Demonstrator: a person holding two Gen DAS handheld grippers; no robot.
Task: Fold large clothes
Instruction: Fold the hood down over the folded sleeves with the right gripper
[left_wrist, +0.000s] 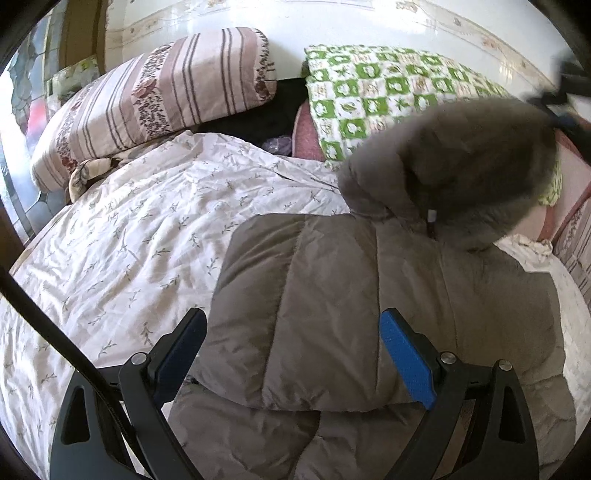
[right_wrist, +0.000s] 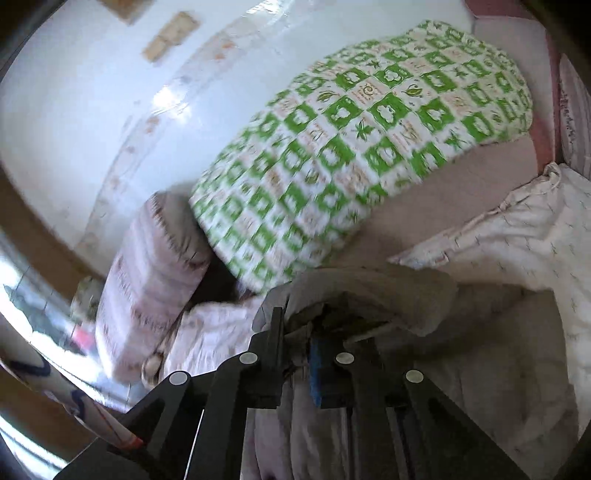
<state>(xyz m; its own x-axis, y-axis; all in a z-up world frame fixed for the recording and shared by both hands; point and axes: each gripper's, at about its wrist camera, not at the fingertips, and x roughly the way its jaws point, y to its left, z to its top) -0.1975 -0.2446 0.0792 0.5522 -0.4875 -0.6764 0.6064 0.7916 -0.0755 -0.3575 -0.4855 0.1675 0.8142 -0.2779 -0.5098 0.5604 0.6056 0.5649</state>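
- So, leftmost in our left wrist view: striped pillow (left_wrist: 155, 107) at the head of the bed, lying on the floral sheet (left_wrist: 122, 236).
- Left gripper (left_wrist: 291, 354): fingers spread wide, blue pads apart, nothing pinched. We see the grey puffer jacket (left_wrist: 332, 306) lying between and beyond them, with no clear contact.
- Jacket sits on the sheet, partly folded, body panel toward us.
- Jacket hood (left_wrist: 454, 173) is lifted and blurred, up and right of the body, in front of the green checked quilt (left_wrist: 384, 88).
- Right gripper (left_wrist: 554, 99) shows at the far right edge there, dark and blurred, at the hood.
- Our right wrist view: right gripper (right_wrist: 306, 354) fingers pressed together, pinching a bunch of the grey hood fabric (right_wrist: 369, 291).
- Behind it: quilt (right_wrist: 351, 147) stacked against the white wall (right_wrist: 92, 92), striped pillow (right_wrist: 147, 277) to its left, sheet (right_wrist: 517, 236) on the right.
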